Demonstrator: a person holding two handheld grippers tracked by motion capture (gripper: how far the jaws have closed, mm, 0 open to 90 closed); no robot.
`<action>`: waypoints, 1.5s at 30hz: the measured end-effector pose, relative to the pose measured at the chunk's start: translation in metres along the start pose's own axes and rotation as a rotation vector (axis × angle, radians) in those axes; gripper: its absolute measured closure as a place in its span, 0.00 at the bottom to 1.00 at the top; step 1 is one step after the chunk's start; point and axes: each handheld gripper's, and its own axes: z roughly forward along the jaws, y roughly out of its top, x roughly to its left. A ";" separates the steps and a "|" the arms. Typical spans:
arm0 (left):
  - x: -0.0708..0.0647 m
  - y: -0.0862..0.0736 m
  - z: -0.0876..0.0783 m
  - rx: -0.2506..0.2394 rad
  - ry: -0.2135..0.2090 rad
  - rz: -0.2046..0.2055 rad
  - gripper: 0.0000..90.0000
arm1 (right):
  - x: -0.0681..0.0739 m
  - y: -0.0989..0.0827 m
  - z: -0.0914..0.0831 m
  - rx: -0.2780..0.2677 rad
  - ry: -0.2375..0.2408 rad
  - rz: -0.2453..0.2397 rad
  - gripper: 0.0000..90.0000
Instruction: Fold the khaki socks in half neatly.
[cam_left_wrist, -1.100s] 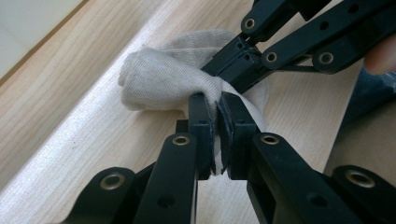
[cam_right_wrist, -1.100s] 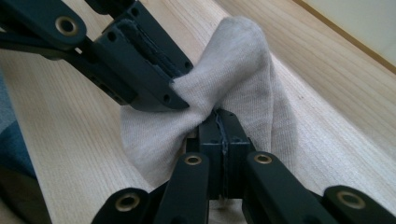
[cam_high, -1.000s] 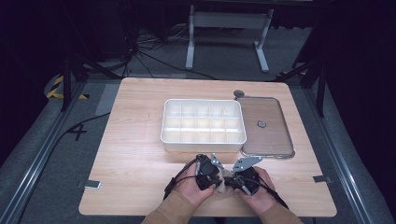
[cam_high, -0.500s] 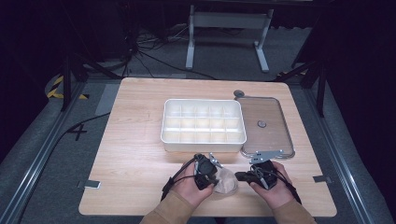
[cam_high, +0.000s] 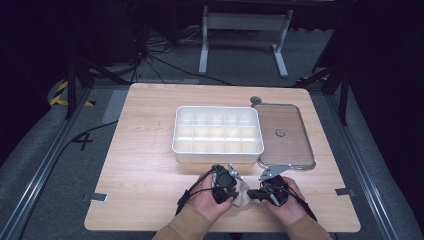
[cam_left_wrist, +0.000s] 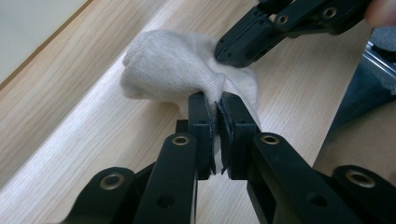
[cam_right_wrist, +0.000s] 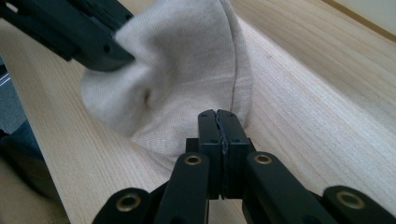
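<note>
Beige knit cloth (cam_high: 243, 197) sits bunched at the near edge of the wooden table (cam_high: 150, 170), right between the two hands, and both tools are on it. From the left gripper view, the left gripper (cam_left_wrist: 217, 105) has its jaws nearly together with a fold of the cloth (cam_left_wrist: 177, 70) pinched between the pads, and the fabric humps up just beyond the tips. Across from it, the right gripper (cam_left_wrist: 224, 51) comes in from the far right of that view, its tip pressed against the cloth's upper edge. Switch to the right gripper view: the right gripper (cam_right_wrist: 218, 114) has its jaws fully together at the near hem of the cloth (cam_right_wrist: 187, 70); whether any thread is caught between them I cannot tell. The left gripper (cam_right_wrist: 119, 56) bites the cloth's far left corner there, pulling it into a peak.

From the high view, the left gripper (cam_high: 231, 176) and right gripper (cam_high: 251, 193) point towards each other, the cloth between them. Farther off stands a white compartment tray (cam_high: 218, 150), and just right of it lies a clear lid (cam_high: 285, 135) flat on the table.
</note>
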 end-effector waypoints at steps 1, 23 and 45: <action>-0.001 0.000 0.001 -0.004 0.002 0.002 0.93 | 0.001 0.000 0.000 0.000 0.000 0.001 1.00; -0.005 0.006 0.018 0.009 -0.036 0.025 0.91 | 0.007 0.014 -0.032 -0.183 0.011 -0.025 1.00; -0.015 -0.002 0.023 0.052 -0.160 0.051 0.95 | 0.005 0.008 -0.010 -0.114 0.005 0.002 1.00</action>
